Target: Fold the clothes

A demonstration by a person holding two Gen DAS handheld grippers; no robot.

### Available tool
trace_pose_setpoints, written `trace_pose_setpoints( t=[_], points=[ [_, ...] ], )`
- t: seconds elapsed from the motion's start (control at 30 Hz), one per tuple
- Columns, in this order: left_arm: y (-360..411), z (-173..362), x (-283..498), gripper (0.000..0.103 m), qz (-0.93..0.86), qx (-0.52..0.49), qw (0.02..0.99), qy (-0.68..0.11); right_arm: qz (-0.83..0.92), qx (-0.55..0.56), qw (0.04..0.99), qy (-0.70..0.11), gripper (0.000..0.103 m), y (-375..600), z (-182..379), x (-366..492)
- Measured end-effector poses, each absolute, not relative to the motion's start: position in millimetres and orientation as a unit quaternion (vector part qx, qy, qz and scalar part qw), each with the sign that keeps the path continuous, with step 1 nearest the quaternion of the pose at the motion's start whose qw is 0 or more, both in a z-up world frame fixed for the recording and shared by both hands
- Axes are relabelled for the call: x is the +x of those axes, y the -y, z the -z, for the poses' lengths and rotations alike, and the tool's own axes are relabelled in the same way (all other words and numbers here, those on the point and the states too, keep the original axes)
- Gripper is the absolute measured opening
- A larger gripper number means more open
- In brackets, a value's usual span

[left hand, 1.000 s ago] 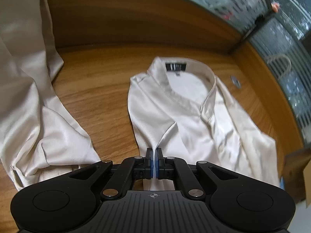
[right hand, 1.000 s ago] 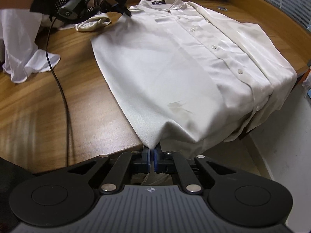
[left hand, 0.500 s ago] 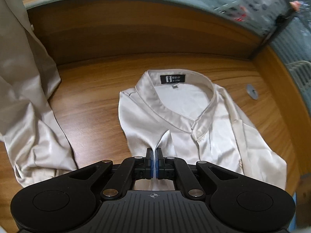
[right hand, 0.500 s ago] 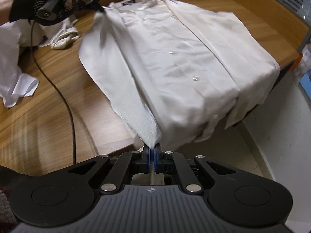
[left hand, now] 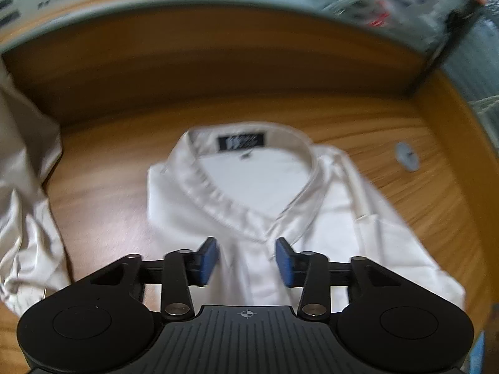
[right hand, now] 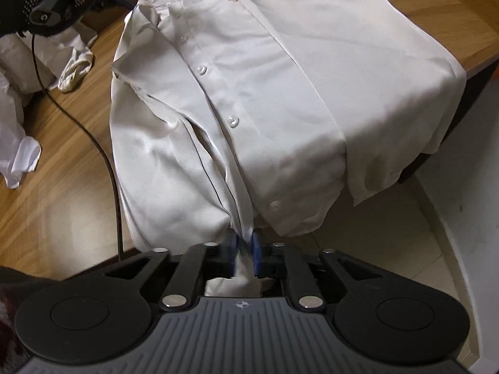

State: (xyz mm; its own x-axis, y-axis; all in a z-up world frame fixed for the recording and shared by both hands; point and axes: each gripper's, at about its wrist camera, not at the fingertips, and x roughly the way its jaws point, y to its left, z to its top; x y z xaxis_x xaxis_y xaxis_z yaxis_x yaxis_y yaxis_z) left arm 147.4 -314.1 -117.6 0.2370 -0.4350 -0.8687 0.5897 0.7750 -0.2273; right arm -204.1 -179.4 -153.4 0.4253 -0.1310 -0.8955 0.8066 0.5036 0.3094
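Note:
A cream button-up shirt (left hand: 259,187) lies face up on the wooden table (left hand: 103,168), its collar and black label (left hand: 241,141) toward the far side. My left gripper (left hand: 246,260) hovers open just above the chest below the collar, with nothing between its blue pads. In the right wrist view the shirt (right hand: 280,78) has its left side folded in toward the button placket. My right gripper (right hand: 244,249) is shut on the bunched hem at the table's near edge. A gloved hand (right hand: 46,3) holds the left gripper at the top left.
A second pale garment (left hand: 25,202) lies crumpled at the left, also seen as white cloth (right hand: 18,143). A black cable (right hand: 103,152) trails across the table. A small round disc (left hand: 407,155) sits at the right. The shirt's right side hangs over the table edge (right hand: 477,62).
The left gripper has opened and let go of the shirt's shoulder edge after carrying it inward. The right gripper swung the hem toward the middle and still pinches it.

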Motion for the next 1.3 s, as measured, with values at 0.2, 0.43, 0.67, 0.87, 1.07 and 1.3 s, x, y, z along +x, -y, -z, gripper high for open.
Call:
trace_pose_setpoints(
  t=[0.2, 0.43, 0.67, 0.87, 1.07, 1.3],
  points=[
    [280.3, 92.7, 135.4, 0.055, 0.357, 0.078, 0.779, -0.509, 0.309, 0.332, 0.777, -0.436, 0.041, 183.0, 123.8, -203.0],
    [219.7, 82.9, 99.3, 0.056, 0.375, 0.116, 0.776, -0.493, 0.281, 0.273, 0.821, -0.414, 0.049, 196.8, 80.7, -183.3],
    [174.9, 82.3, 67.7, 0.056, 0.388, 0.127, 0.776, -0.480, 0.222, 0.215, 0.857, -0.413, 0.049, 219.9, 68.8, -121.6],
    [143.8, 81.7, 55.2, 0.057, 0.389, 0.122, 0.781, -0.473, 0.183, 0.190, 0.873, -0.409, 0.049, 226.8, 68.6, -57.1],
    [122.4, 91.9, 60.0, 0.058, 0.391, 0.118, 0.778, -0.477, 0.175, 0.133, 0.878, -0.424, 0.049, 226.1, 88.2, 11.2],
    [113.1, 100.9, 75.7, 0.058, 0.382, 0.130, 0.778, -0.481, 0.196, 0.076, 0.860, -0.465, 0.022, 224.3, 122.5, 46.7]
  ],
)
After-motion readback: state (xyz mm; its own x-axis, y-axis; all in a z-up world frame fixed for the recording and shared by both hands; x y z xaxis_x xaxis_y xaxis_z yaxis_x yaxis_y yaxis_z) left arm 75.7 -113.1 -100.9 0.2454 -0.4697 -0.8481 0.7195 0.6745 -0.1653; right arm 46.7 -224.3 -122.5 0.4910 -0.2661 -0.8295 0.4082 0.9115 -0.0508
